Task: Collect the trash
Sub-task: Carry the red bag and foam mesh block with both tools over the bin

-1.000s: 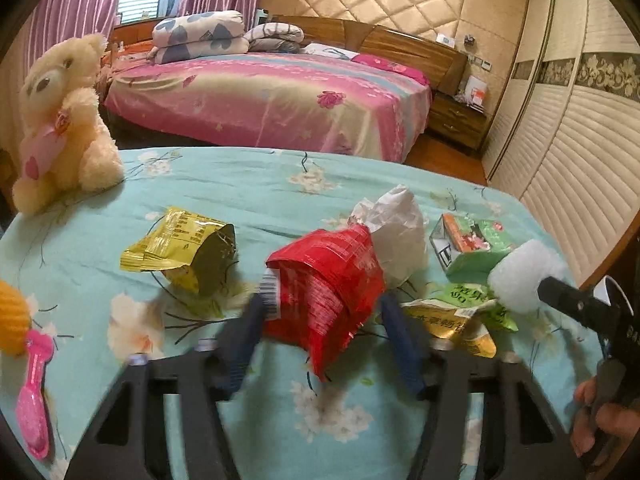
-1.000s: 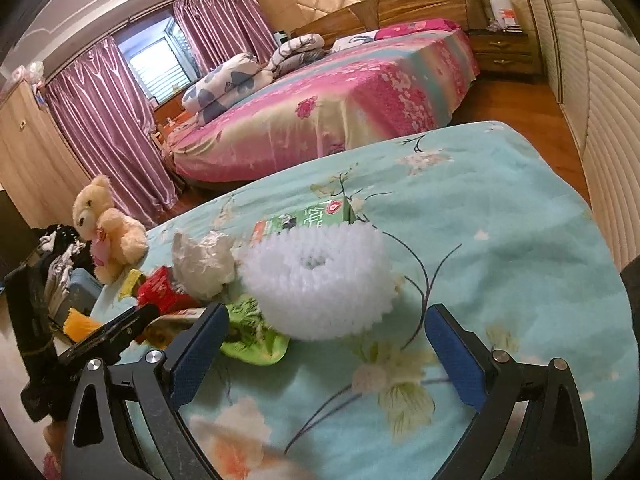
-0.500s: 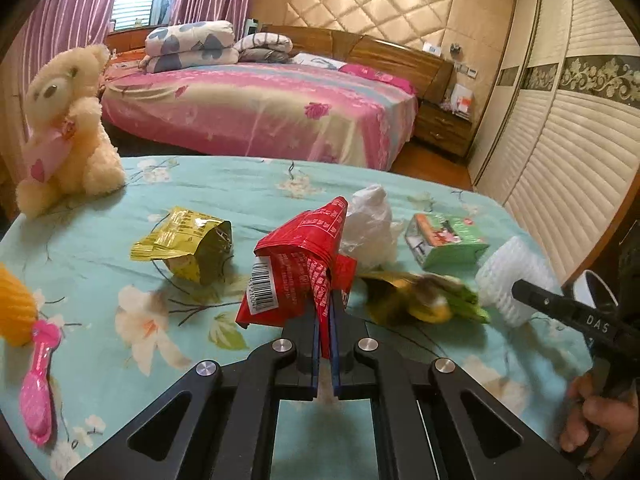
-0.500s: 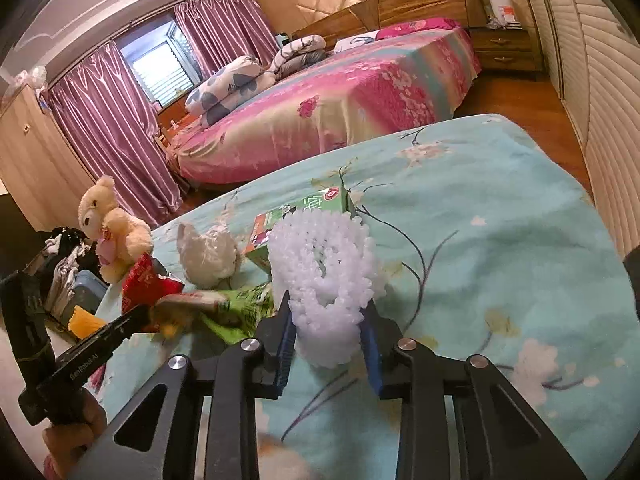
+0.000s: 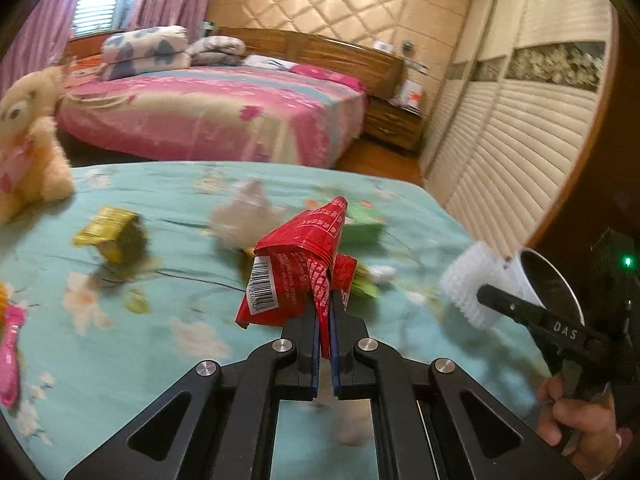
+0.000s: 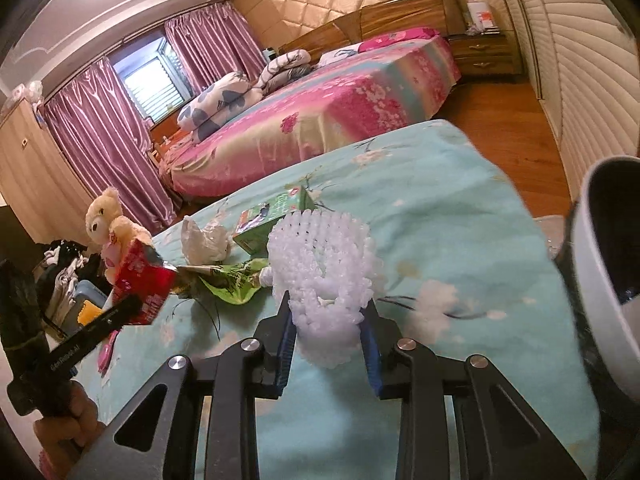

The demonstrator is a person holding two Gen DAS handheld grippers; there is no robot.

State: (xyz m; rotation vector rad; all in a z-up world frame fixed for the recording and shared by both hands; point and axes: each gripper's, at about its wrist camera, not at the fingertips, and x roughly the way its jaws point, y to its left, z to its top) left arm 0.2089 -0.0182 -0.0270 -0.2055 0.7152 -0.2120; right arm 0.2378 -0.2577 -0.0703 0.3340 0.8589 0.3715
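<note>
My left gripper [image 5: 329,312] is shut on a red snack wrapper [image 5: 296,268] and holds it above the turquoise floral bedspread [image 5: 168,352]. From the right wrist view the same red wrapper [image 6: 144,280] hangs at the left. My right gripper [image 6: 327,312] is shut on a white foam net sleeve [image 6: 326,276], squeezed between its blue pads and lifted off the cover. A white bin [image 6: 604,280] with a dark inside stands at the right bed edge; its rim [image 5: 556,280] shows behind the foam net [image 5: 472,284] in the left wrist view.
On the bedspread lie a yellow wrapper [image 5: 112,236], a crumpled white tissue [image 6: 206,240], a green carton [image 6: 276,216] and a green wrapper [image 6: 232,280]. A teddy bear [image 5: 28,140] sits far left, with a pink brush [image 5: 10,344] near it. A pink bed [image 5: 208,116] stands behind.
Both grippers closed, the left on the red wrapper and the right on the foam net. Both have since lifted their loads and shifted rightward, bringing the white bin into view.
</note>
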